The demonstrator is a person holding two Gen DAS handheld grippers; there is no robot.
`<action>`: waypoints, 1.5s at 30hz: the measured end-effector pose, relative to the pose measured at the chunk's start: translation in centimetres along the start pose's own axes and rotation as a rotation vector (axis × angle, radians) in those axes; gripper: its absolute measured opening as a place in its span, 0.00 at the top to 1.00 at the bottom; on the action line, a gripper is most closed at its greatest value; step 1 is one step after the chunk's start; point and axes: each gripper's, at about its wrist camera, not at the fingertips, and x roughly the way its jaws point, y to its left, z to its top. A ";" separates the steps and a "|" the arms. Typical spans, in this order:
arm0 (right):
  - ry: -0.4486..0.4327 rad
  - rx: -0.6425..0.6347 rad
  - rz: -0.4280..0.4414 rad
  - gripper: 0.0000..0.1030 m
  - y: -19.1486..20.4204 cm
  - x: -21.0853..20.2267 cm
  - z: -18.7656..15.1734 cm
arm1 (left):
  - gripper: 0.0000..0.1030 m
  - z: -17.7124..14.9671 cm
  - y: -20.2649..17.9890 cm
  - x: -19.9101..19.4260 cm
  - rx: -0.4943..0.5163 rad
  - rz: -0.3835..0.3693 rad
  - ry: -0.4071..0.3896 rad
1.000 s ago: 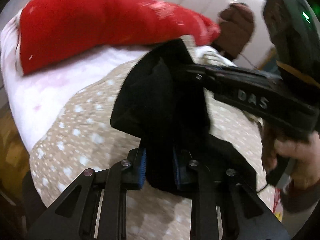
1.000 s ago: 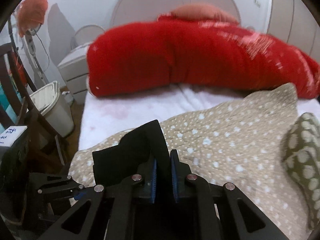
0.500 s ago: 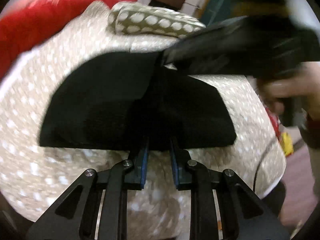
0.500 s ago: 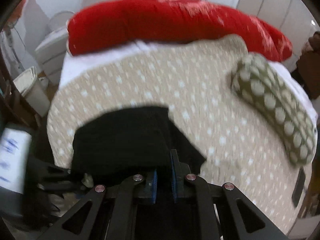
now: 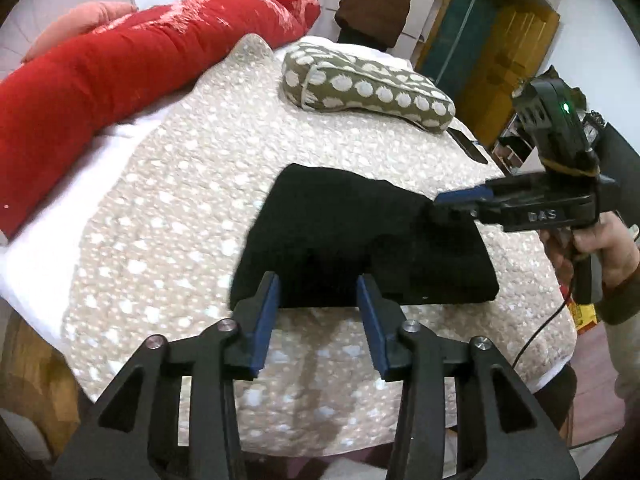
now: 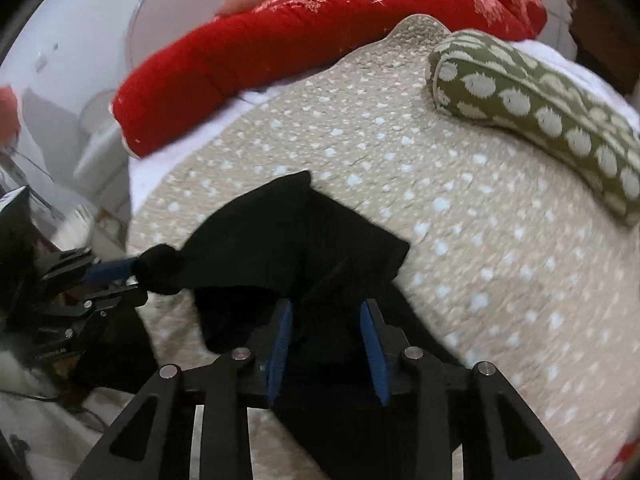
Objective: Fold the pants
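Both tongs have just been opening: the left gripper (image 5: 318, 312) and right gripper (image 6: 326, 332) stand released, cloth between their blue pads unpinched. The folded black pants (image 5: 360, 240) lie on the spotted quilt (image 5: 192, 200), the dotted cushion (image 5: 368, 84) at one o'clock. The fold appears laid; next, draw back cleanly.

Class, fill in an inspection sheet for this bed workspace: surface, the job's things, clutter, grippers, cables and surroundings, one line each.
Surface: dotted beige quilt over a white sheet.
Job's things: black pants lying folded on the quilt.
Clutter: spotted green pillow, red duvet.
Grippers: left gripper has just been opening, pads clear of the cloth; right gripper has just been opening, cloth between its pads, no grip visible.
Cables: black cable off the bed's edge.
Surroundings: brown jacket, yellow door.
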 end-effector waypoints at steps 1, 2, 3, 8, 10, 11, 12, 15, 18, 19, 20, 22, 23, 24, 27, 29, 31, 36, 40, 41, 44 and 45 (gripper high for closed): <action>-0.012 0.028 0.040 0.63 0.1 0.1 -0.2 | 0.61 -0.1 0.5 -0.2 0.010 -0.013 0.008; -0.023 0.056 0.069 0.61 0.1 0.2 -0.3 | 0.61 -0.2 0.9 -0.4 0.010 -0.015 0.010; -0.034 0.089 0.099 0.60 0.0 0.4 -0.3 | 0.61 -0.3 1.2 -0.4 0.001 -0.006 0.005; -0.069 0.204 0.192 0.55 -0.3 2.3 0.7 | 0.55 -0.3 3.1 1.4 -0.076 0.049 0.024; -0.047 0.193 0.168 0.55 0.2 3.5 1.1 | 0.55 -0.7 3.1 3.0 -0.085 0.045 0.064; -0.034 0.188 0.170 0.55 0.6 3.9 1.2 | 0.55 -1.0 3.1 3.7 -0.085 0.048 0.082; -0.031 0.178 0.176 0.55 1.3 4.4 1.2 | 0.55 -1.3 3.0 4.3 -0.082 0.048 0.100; -0.058 0.151 0.200 0.55 2.6 5.2 1.0 | 0.55 -2.4 2.9 6.3 -0.076 0.040 0.158; -0.044 0.187 0.198 0.59 3.0 7.3 0.8 | 0.55 -2.6 2.7 7.1 -0.078 0.049 0.171; -0.049 0.188 0.195 0.68 3.0 7.7 0.7 | 0.55 -2.4 2.6 7.0 -0.077 0.050 0.170; -0.061 0.178 0.186 0.77 3.1 7.9 0.7 | 0.55 -2.3 2.6 6.9 -0.077 0.047 0.169; -0.112 0.134 0.160 0.86 3.8 6.9 0.8 | 0.55 -2.0 2.6 6.2 -0.074 0.038 0.160; -0.131 0.115 0.154 0.87 3.9 6.2 0.9 | 0.55 -1.7 2.6 5.6 -0.069 0.034 0.150; -0.154 0.083 0.137 0.87 4.3 5.0 1.1 | 0.55 -1.5 2.6 5.2 -0.066 0.030 0.142; -0.169 0.011 0.090 0.88 4.4 2.6 1.1 | 0.55 -0.7 2.6 3.7 -0.062 0.051 0.095; -0.154 -0.025 0.043 0.88 4.0 1.3 1.0 | 0.50 -0.3 2.5 3.3 -0.071 0.030 0.081; -0.126 -0.062 -0.026 0.88 3.1 -0.1 0.5 | 0.44 -0.2 2.3 3.4 -0.081 0.019 0.079; 0.021 -0.123 -0.237 0.88 -0.5 -1.6 -0.9 | 0.44 0.8 0.3 5.2 -0.057 0.004 0.108; 0.202 -0.244 -0.446 0.88 -2.4 1.4 -2.7 | 0.44 1.6 -2.2 6.5 -0.012 -0.014 0.113; 0.231 -0.259 -0.473 0.88 -3.0 2.2 -3.0 | 0.44 1.9 -2.9 6.7 0.005 -0.026 0.108; 0.199 -0.206 -0.430 0.88 -4.2 1.9 -2.8 | 0.44 2.5 -4.2 7.3 0.028 -0.042 0.111; 0.188 -0.168 -0.400 0.87 -4.9 1.3 -2.5 | 0.44 2.8 -4.6 7.6 0.034 -0.051 0.112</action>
